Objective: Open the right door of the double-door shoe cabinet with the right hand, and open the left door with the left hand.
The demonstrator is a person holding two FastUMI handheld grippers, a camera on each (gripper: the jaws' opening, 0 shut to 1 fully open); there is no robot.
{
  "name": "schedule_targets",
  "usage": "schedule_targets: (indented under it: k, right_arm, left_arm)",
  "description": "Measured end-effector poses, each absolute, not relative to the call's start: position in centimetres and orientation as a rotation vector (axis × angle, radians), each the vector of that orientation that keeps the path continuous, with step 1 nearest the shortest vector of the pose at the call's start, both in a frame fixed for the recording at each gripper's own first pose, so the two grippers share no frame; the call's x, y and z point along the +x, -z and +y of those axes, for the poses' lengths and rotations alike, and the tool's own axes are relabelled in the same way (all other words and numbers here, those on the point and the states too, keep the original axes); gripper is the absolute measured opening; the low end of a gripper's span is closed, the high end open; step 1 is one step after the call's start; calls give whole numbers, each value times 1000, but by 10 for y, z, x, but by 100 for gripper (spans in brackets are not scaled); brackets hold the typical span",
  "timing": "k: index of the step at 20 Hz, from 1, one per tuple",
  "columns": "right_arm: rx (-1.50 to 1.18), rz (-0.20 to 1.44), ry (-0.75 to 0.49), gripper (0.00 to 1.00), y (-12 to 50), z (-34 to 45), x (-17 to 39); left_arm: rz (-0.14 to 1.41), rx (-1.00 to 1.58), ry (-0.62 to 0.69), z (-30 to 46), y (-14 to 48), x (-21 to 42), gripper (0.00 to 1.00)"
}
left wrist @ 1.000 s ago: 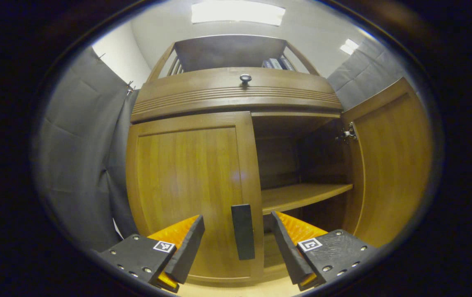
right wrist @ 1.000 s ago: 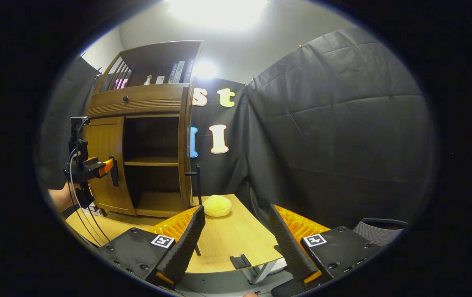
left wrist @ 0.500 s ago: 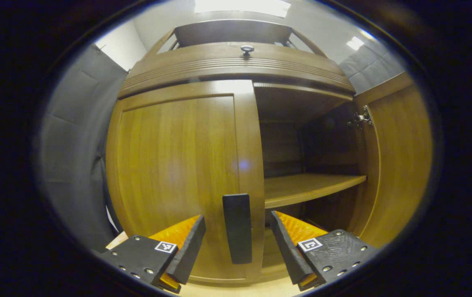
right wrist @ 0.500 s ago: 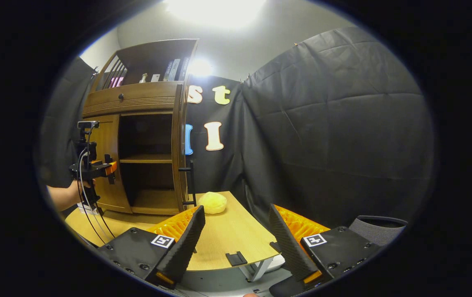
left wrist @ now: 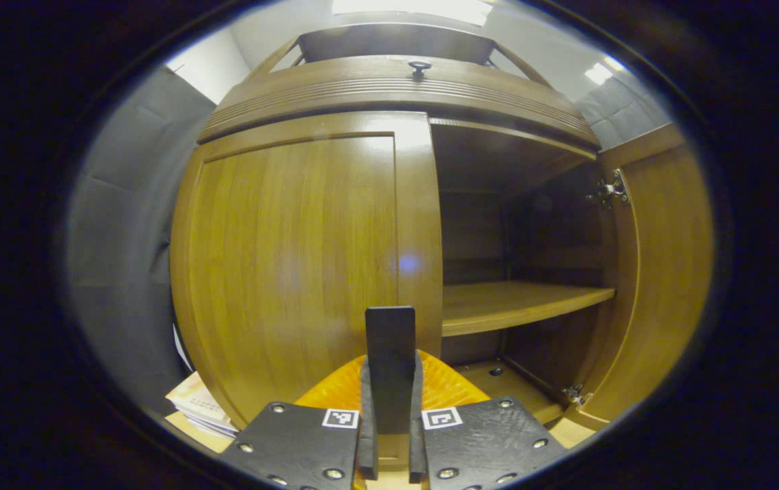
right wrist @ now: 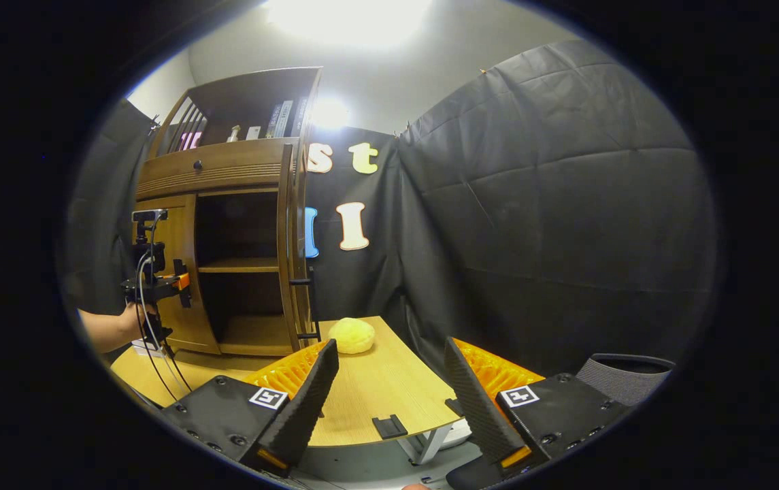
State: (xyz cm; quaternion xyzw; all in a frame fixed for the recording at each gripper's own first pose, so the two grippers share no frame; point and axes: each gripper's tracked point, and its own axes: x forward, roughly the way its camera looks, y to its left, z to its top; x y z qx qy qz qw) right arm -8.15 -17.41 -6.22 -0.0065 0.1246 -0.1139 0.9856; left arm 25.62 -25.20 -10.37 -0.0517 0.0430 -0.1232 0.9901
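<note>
The wooden shoe cabinet [right wrist: 226, 170] stands on the table. Its left door [left wrist: 294, 258] is closed against the frame. My left gripper [left wrist: 389, 435] is shut on that door's dark vertical handle [left wrist: 390, 354], one finger on each side. The right door [left wrist: 661, 272] is swung wide open, showing a bare inner shelf [left wrist: 511, 303]. In the right gripper view the right door [right wrist: 292, 238] is edge-on with its handle [right wrist: 309, 299], and a hand [right wrist: 110, 327] holds the left gripper [right wrist: 181, 286] at the left door. My right gripper [right wrist: 389, 401] is open, holding nothing, well back from the cabinet.
A yellow round soft thing [right wrist: 353, 335] lies on the wooden table [right wrist: 375, 388] just right of the open door. Papers [left wrist: 202, 408] lie by the cabinet's lower left corner. A grey chair back [right wrist: 624, 371] shows at the lower right. Books stand on the cabinet's top shelf.
My left gripper moved up to the left door and its fingers closed on the handle. My right gripper stayed open and barely shifted.
</note>
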Motion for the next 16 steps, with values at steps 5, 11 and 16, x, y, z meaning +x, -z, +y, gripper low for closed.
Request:
schedule_targets:
  k: [5,11,16]
  right_arm:
    - [-13,234,185,98,61,-165,-70]
    - [-18,219,107,93,61,-146,-55]
    - [-12,219,48,98,64,-125,-39]
  left_arm:
    - [89,-115,268,-243,100,233,20]
    - [90,-108,283,-217,98,188,20]
    - [102,-111,275,-193,95,157,17]
